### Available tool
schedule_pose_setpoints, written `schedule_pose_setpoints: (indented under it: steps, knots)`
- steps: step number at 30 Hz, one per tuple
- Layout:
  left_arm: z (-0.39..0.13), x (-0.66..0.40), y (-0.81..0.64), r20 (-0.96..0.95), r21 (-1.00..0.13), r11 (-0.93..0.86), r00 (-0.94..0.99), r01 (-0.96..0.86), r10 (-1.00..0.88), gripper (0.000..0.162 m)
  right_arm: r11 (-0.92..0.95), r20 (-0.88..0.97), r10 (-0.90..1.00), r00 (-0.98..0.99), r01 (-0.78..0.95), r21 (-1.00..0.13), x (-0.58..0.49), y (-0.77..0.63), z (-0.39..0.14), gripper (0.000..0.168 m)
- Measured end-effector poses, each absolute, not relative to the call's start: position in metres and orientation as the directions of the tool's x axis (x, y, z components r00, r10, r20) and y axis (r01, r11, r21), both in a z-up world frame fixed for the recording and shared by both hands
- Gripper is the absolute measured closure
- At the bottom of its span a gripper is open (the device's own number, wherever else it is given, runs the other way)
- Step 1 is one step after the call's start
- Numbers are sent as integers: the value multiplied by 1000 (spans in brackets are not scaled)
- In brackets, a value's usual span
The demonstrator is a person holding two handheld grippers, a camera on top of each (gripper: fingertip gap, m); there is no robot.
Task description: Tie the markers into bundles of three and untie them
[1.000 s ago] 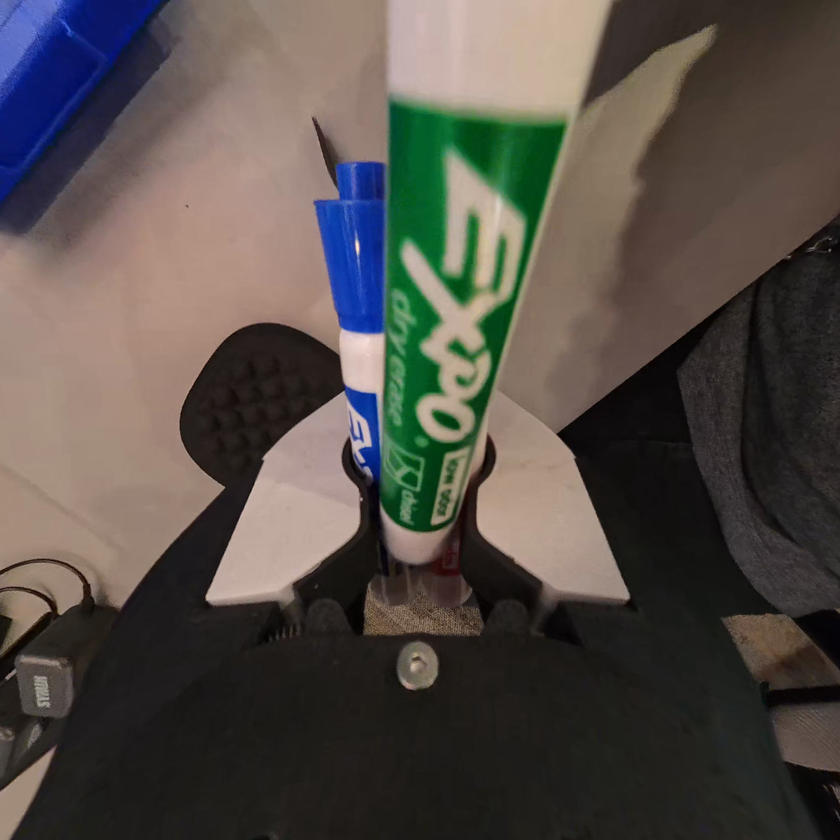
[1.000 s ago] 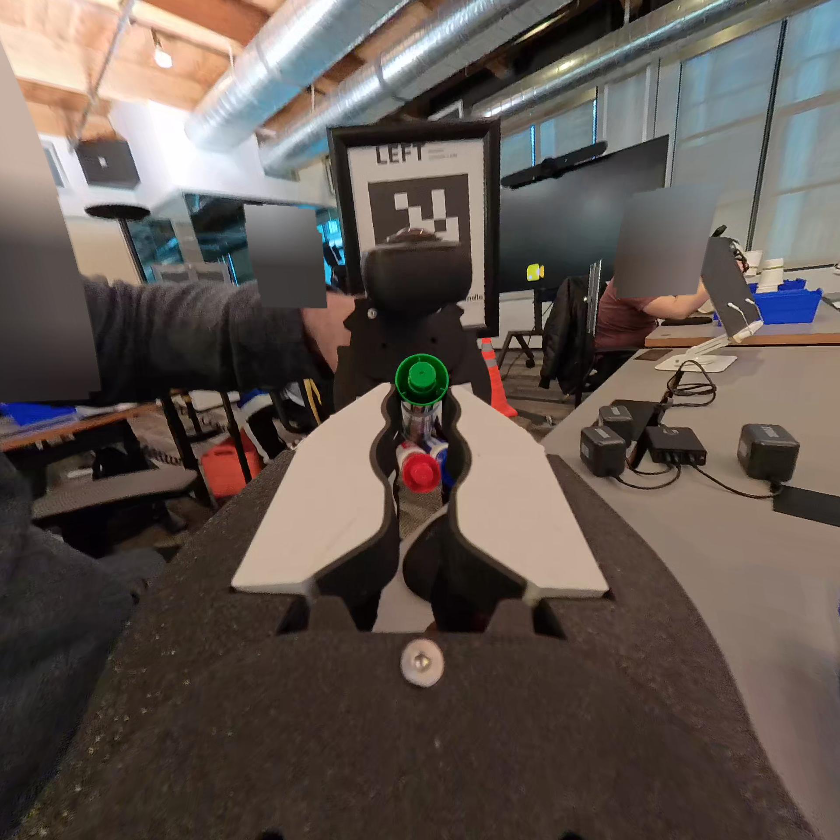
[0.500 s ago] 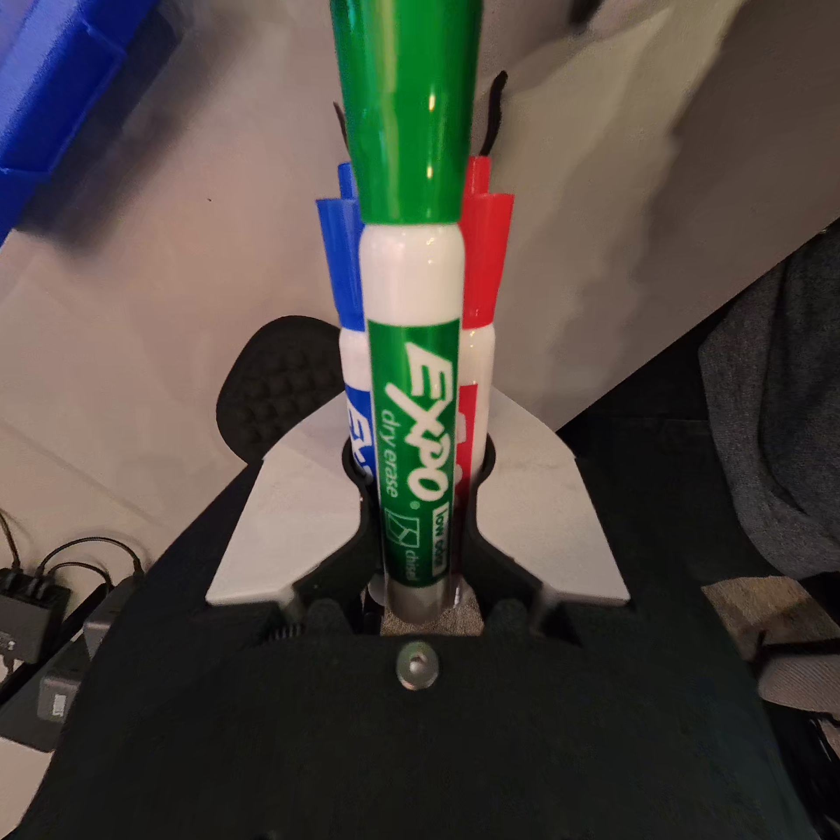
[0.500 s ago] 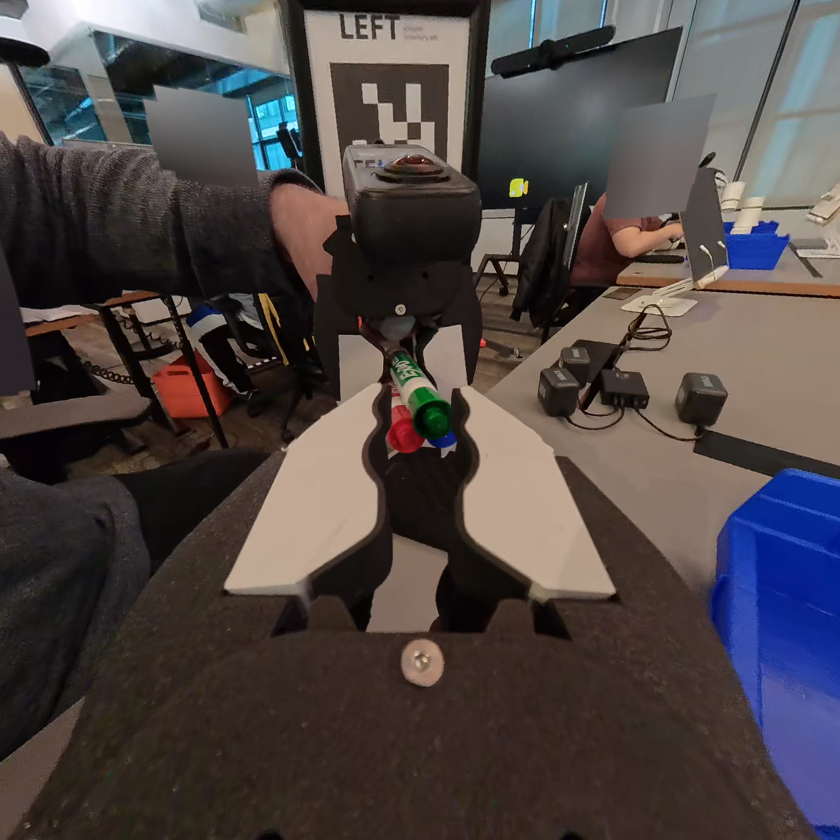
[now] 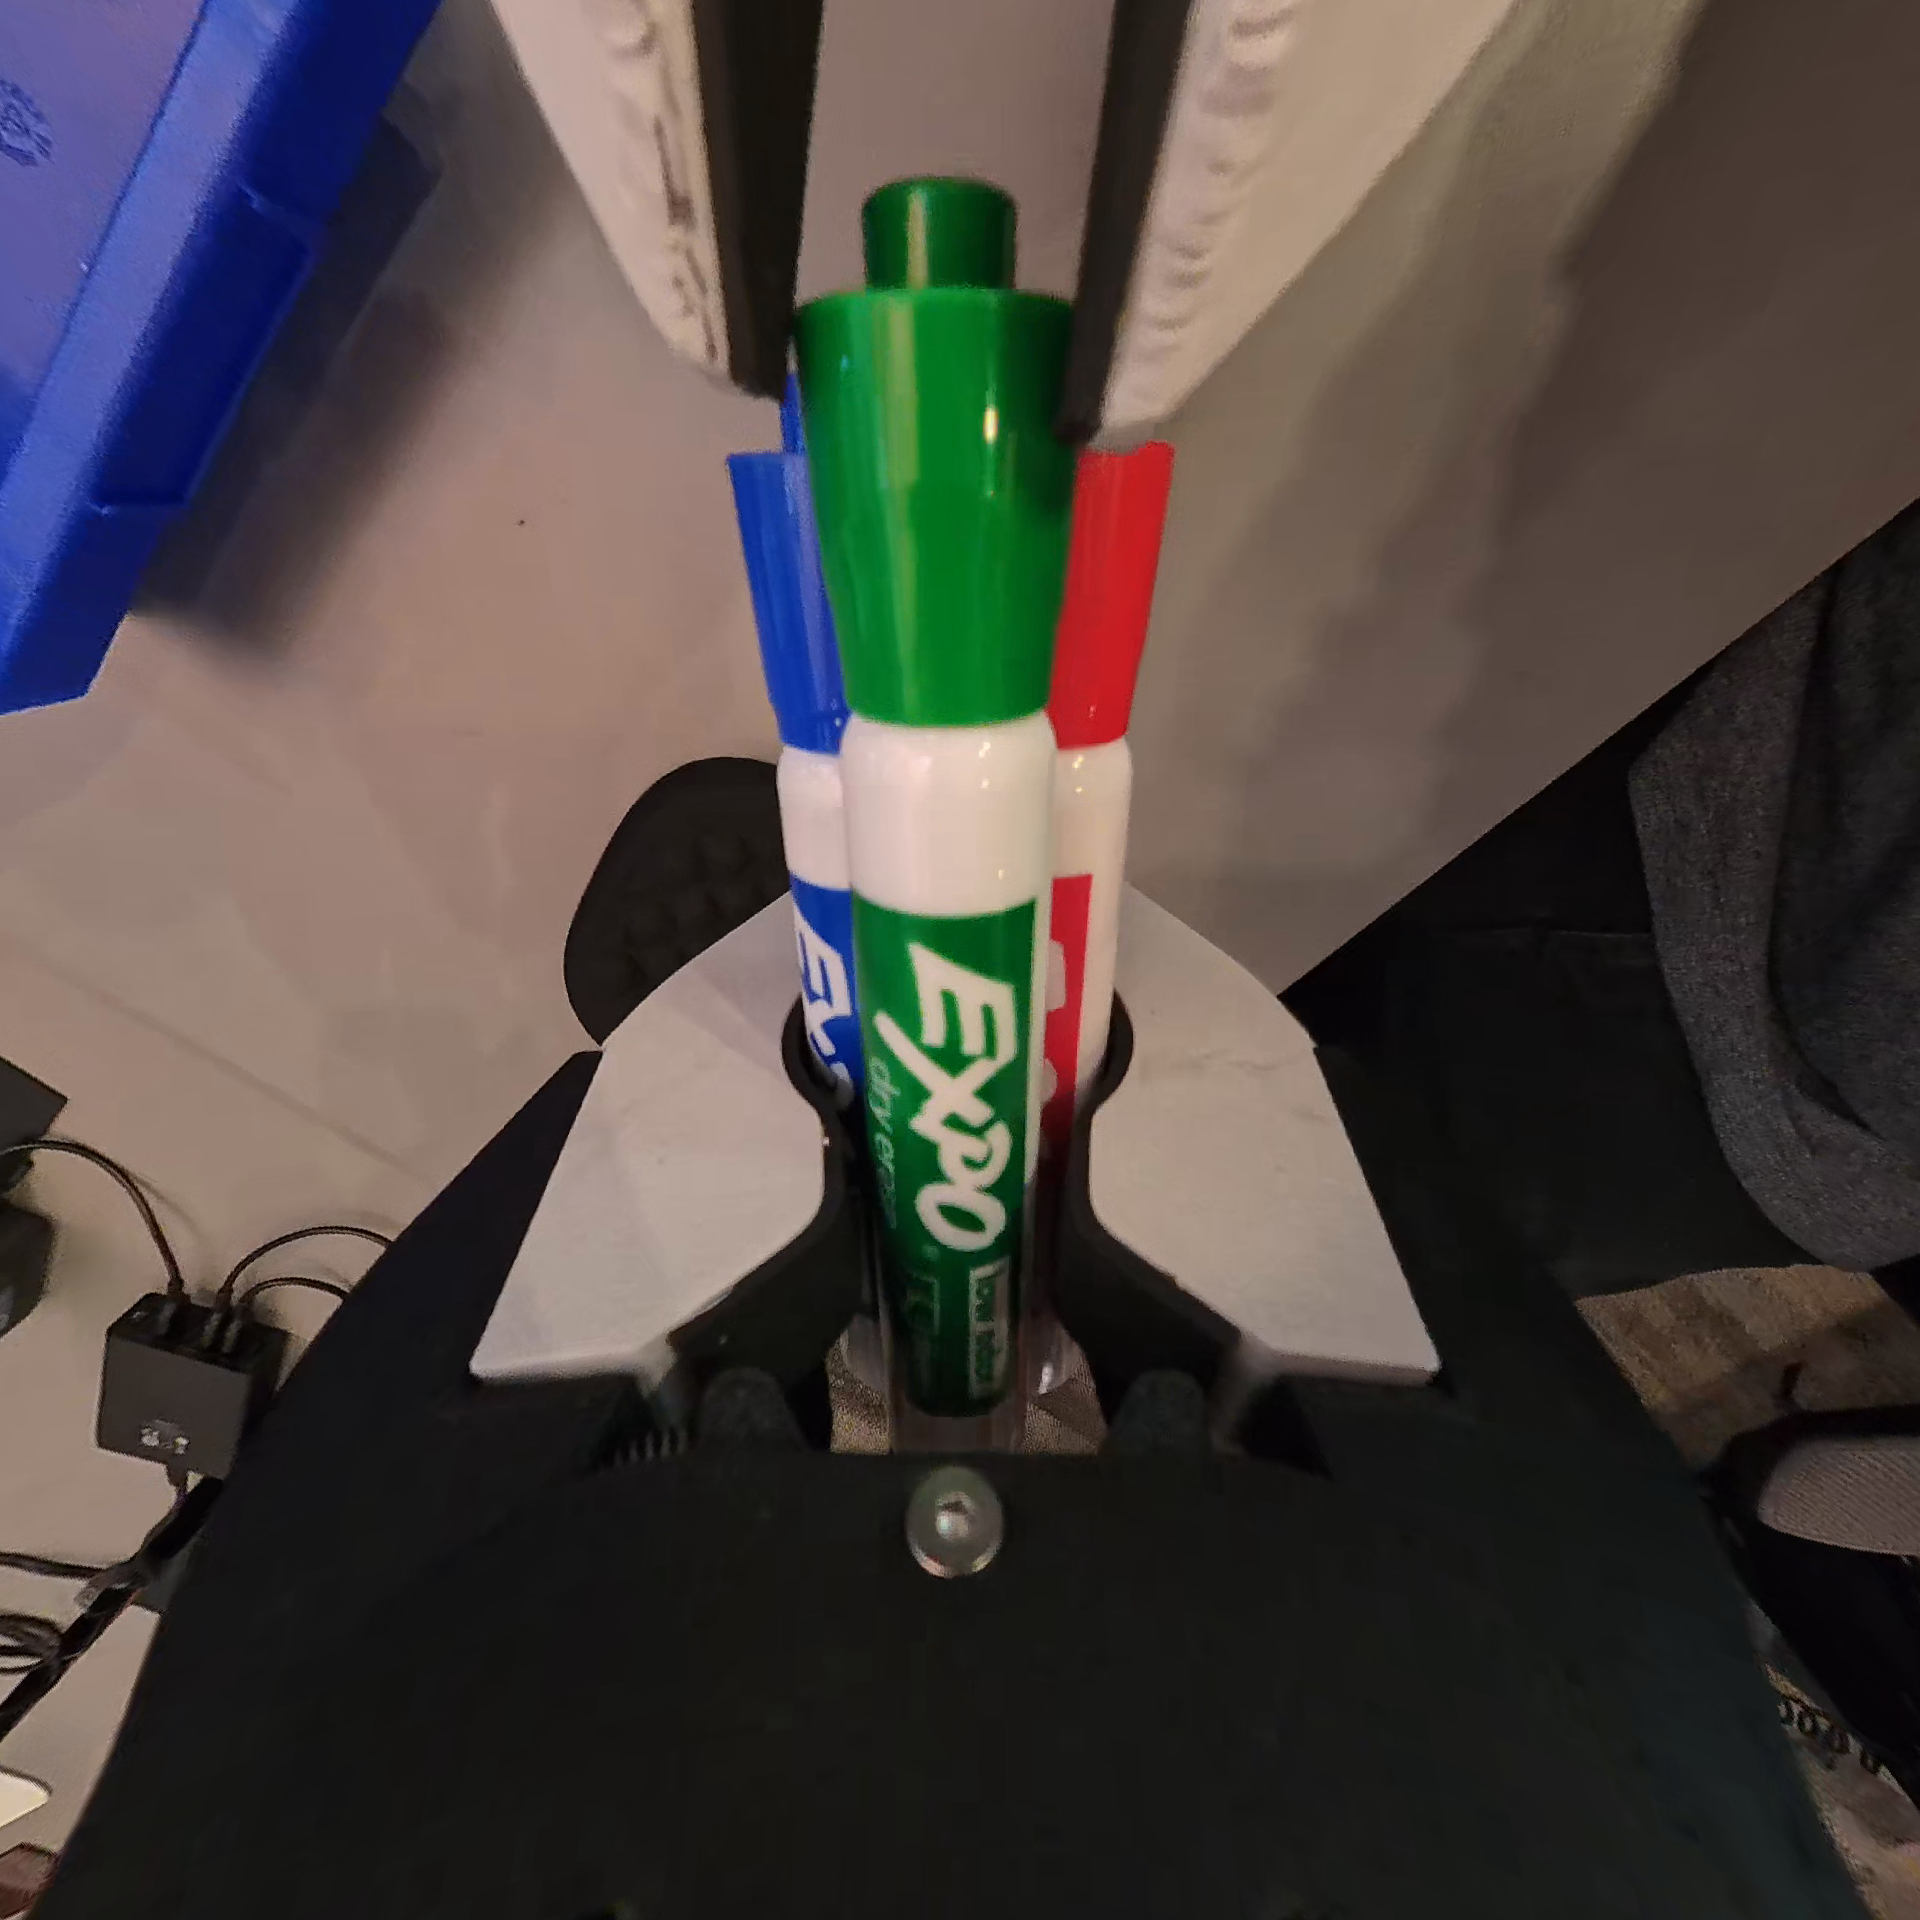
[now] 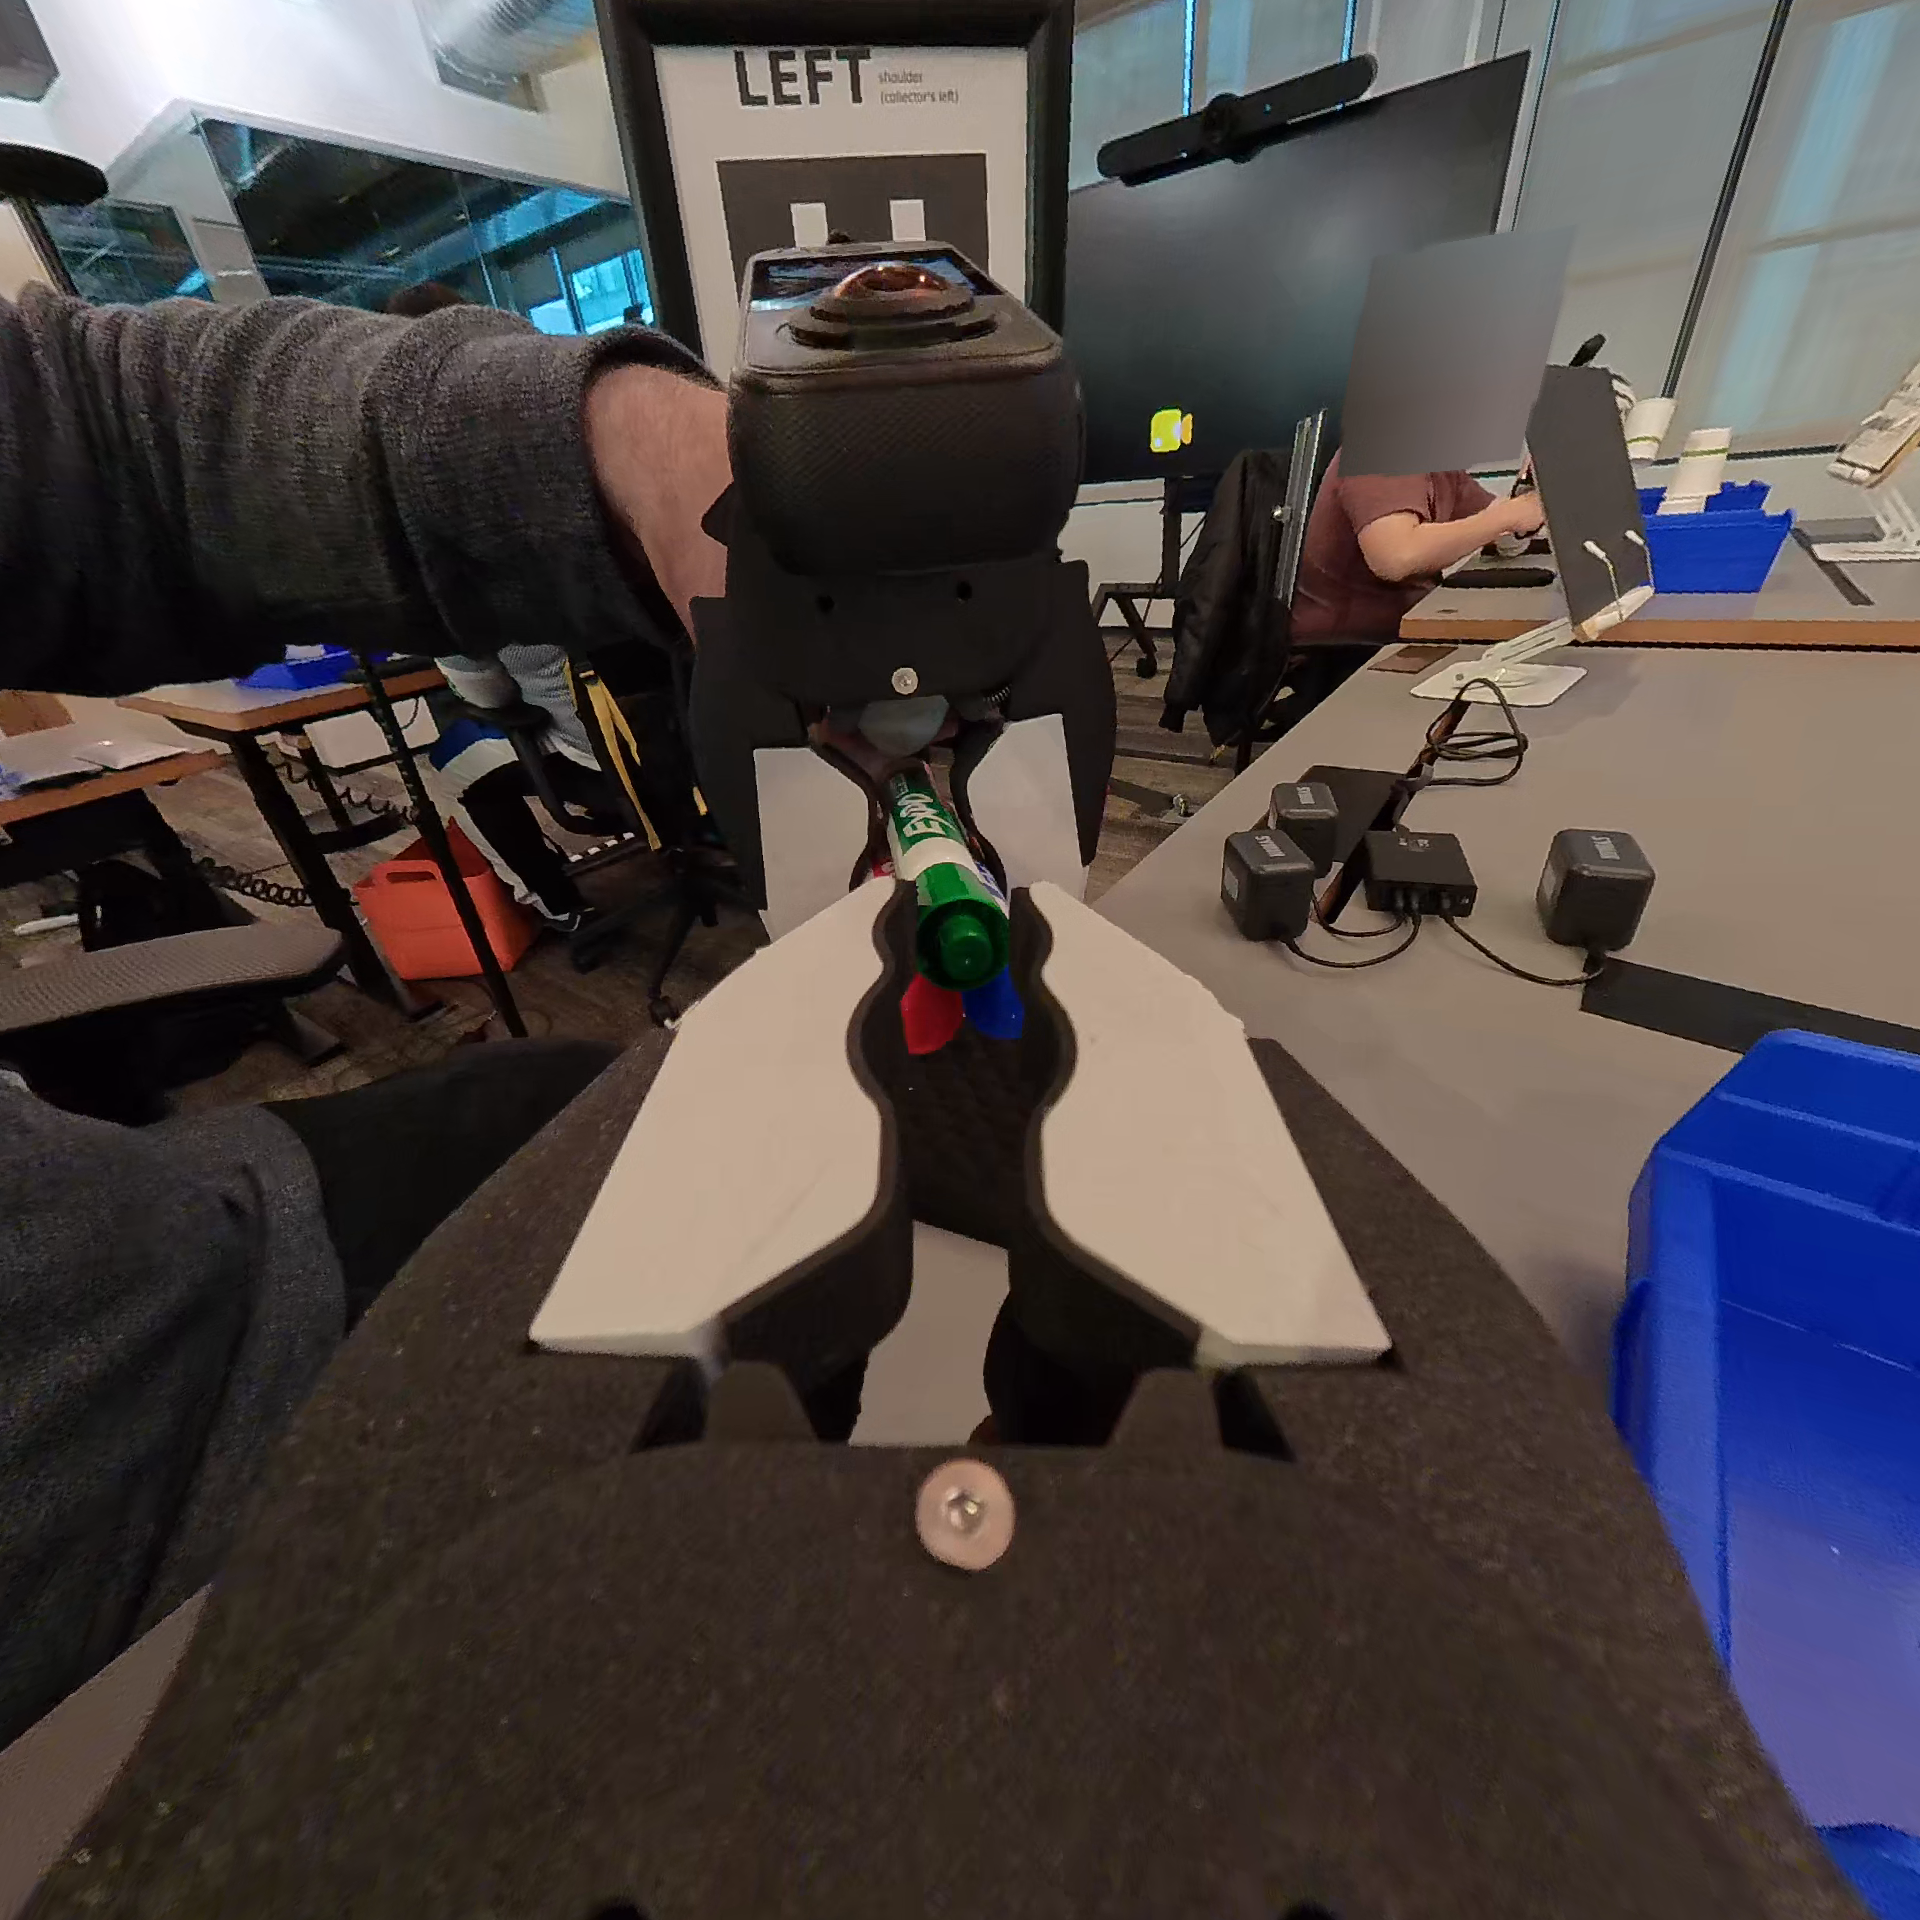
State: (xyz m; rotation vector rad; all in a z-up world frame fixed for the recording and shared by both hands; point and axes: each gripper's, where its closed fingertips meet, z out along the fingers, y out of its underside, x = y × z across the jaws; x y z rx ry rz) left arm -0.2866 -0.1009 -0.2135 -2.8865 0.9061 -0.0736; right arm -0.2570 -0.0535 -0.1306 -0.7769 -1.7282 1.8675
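Green [image 5: 940,623], blue [image 5: 781,613] and red markers [image 5: 1110,613] are being clamped together by the left gripper [image 5: 956,1081], the spread right gripper [image 6: 961,935] being brought around their caps, no tie visible.

An open office: a grey counter [image 6: 1714,790] carrying black chargers [image 6: 1595,888] and a blue bin [image 6: 1787,1299] at its near right corner, a dark wall monitor [image 6: 1226,312], tall windows [image 6: 1766,187], wood-topped desks [image 6: 187,717].

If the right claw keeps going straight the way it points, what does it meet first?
Probably the green marker: its cap already sits between the right claw tips. The red marker and blue marker caps lie just below, all held by the left claw. Depth is hard to judge.
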Motion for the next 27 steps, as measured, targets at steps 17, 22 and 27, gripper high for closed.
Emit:
schedule_pose_setpoints:
  steps: [17, 22, 27]
  knots:
    - [-220, -304, -116, 0, -96, -838, 842, -537, -539, 119, 415, 110, 684, -721, 261, -871, -239, 8, -235, 141]
    - [-227, -305, -121, 8, -88, -843, 846, -531, -533, 119, 540, 155, 637, -755, 293, -789, -251, 8, -290, 142]
    - [-230, -304, -120, 15, -81, -841, 843, -534, -537, 119, 588, 135, 597, -791, 317, -744, -261, -2, -313, 153]
